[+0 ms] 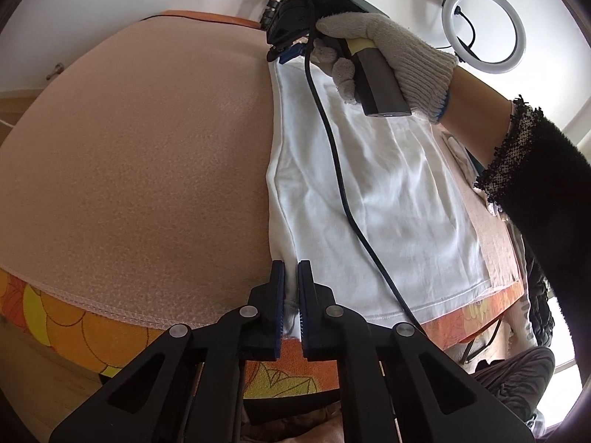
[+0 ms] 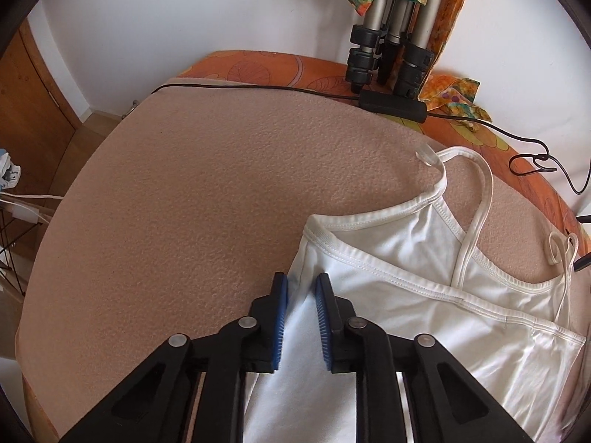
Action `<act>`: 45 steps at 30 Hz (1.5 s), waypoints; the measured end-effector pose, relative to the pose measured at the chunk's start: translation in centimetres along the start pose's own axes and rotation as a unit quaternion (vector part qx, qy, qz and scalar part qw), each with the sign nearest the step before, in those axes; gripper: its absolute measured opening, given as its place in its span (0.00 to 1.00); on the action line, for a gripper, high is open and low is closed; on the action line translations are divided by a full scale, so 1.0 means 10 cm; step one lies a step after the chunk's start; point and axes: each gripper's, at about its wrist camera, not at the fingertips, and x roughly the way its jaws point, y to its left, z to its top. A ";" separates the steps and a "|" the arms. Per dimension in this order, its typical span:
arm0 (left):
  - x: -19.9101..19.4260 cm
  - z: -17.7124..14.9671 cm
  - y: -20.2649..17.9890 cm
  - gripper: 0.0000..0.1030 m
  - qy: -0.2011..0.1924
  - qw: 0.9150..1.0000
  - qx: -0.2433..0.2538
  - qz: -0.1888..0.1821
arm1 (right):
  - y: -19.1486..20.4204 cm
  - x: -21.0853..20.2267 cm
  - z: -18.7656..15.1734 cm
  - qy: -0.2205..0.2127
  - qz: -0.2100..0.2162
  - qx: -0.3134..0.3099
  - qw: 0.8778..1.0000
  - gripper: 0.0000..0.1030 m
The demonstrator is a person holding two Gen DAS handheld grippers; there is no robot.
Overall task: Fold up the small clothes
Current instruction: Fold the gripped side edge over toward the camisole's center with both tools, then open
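White cotton, a strappy camisole, lies flat on the pink fleece blanket towards its right side; the left gripper pinches the near hem corner, pads nearly together; the right gripper, in a gloved hand, nips the left edge just below the neckline.

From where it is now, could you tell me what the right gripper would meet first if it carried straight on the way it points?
The right gripper already has white fabric between its fingers, at the left edge of the white camisole. Pushing further, it would probably press that cloth into the pink fleece blanket directly beneath; depth is hard to judge.
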 end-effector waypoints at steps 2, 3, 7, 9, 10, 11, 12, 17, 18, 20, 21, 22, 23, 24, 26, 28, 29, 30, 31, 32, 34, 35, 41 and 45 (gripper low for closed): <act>-0.02 0.01 -0.03 0.05 -0.005 1.000 0.006 -0.001 | -0.04 -0.02 0.00 -0.002 0.002 0.005 1.000 0.02; -0.03 0.01 -0.05 0.05 -0.007 1.000 0.009 -0.003 | -0.06 -0.03 0.00 -0.004 0.004 0.006 1.000 0.01; -0.07 0.03 -0.16 0.05 -0.017 1.000 0.023 -0.010 | -0.15 -0.12 0.00 -0.012 0.006 0.009 1.000 0.00; -0.08 0.04 -0.22 0.05 -0.022 0.999 0.031 -0.012 | -0.20 -0.18 -0.01 -0.015 0.008 0.010 1.000 0.00; -0.08 0.05 -0.23 0.05 -0.023 0.999 0.033 -0.012 | -0.23 -0.21 -0.02 -0.016 0.009 0.009 1.000 0.00; -0.09 0.05 -0.25 0.05 -0.024 0.999 0.035 -0.014 | -0.26 -0.24 -0.02 -0.017 0.008 0.008 1.000 0.00; -0.08 0.06 -0.27 0.05 -0.023 0.999 0.035 -0.017 | -0.29 -0.27 -0.02 -0.018 0.008 0.007 1.000 0.00; -0.08 0.08 -0.41 0.05 -0.025 0.998 0.048 -0.028 | -0.47 -0.44 -0.03 -0.022 -0.003 -0.002 1.000 0.00; -0.07 0.09 -0.45 0.05 -0.025 0.998 0.052 -0.031 | -0.51 -0.47 -0.03 -0.023 -0.005 -0.004 1.000 0.00; -0.05 0.10 -0.53 0.05 -0.025 0.997 0.060 -0.036 | -0.62 -0.52 -0.05 -0.026 -0.010 -0.004 1.000 0.00; -0.04 0.10 -0.58 0.05 -0.024 0.997 0.065 -0.039 | -0.67 -0.55 -0.06 -0.027 -0.012 -0.002 1.000 0.00; -0.02 0.11 -0.63 0.05 -0.022 0.996 0.069 -0.043 | -0.72 -0.57 -0.07 -0.028 -0.014 -0.002 0.999 0.00; -0.02 0.11 -0.67 0.05 -0.020 0.996 0.074 -0.047 | -0.78 -0.59 -0.10 -0.030 -0.016 -0.002 0.999 0.00; 0.00 0.11 -0.72 0.05 -0.018 0.995 0.080 -0.050 | -0.83 -0.60 -0.13 -0.031 -0.019 -0.001 0.999 0.00; 0.05 0.11 -0.84 0.05 -0.013 0.994 0.092 -0.055 | -0.93 -0.61 -0.18 -0.032 -0.025 0.002 0.999 0.00; 0.11 0.12 -0.95 0.05 -0.007 0.993 0.102 -0.059 | -1.03 -0.60 -0.24 -0.031 -0.031 0.004 0.999 0.00; 0.15 0.12 -1.00 0.05 -0.004 0.992 0.107 -0.061 | -1.08 -0.59 -0.27 -0.030 -0.034 0.005 0.999 0.00; 0.18 0.11 -1.04 0.05 -0.001 0.992 0.113 -0.061 | -1.13 -0.57 -0.30 -0.029 -0.036 0.007 0.999 0.00; 0.22 0.11 -1.09 0.05 0.003 0.991 0.118 -0.061 | -1.18 -0.55 -0.33 -0.028 -0.037 0.011 0.999 0.00; 0.26 0.11 -1.12 0.05 0.007 0.991 0.122 -0.061 | -1.23 -0.52 -0.36 -0.026 -0.037 0.014 0.999 0.00; 0.33 0.11 -1.18 0.05 0.015 0.990 0.129 -0.061 | -1.30 -0.50 -0.37 -0.024 -0.036 0.021 0.999 0.00; 0.36 0.10 -1.20 0.05 0.019 0.989 0.132 -0.060 | -1.33 -0.49 -0.38 -0.023 -0.035 0.025 0.999 0.00; 0.50 0.04 -1.27 0.05 0.039 0.988 0.139 -0.057 | -1.38 -0.40 -0.40 -0.024 -0.022 0.031 0.999 0.00; 0.57 0.04 -1.29 0.05 0.046 0.987 0.140 -0.058 | -1.36 -0.34 -0.39 -0.022 -0.022 0.028 0.999 0.00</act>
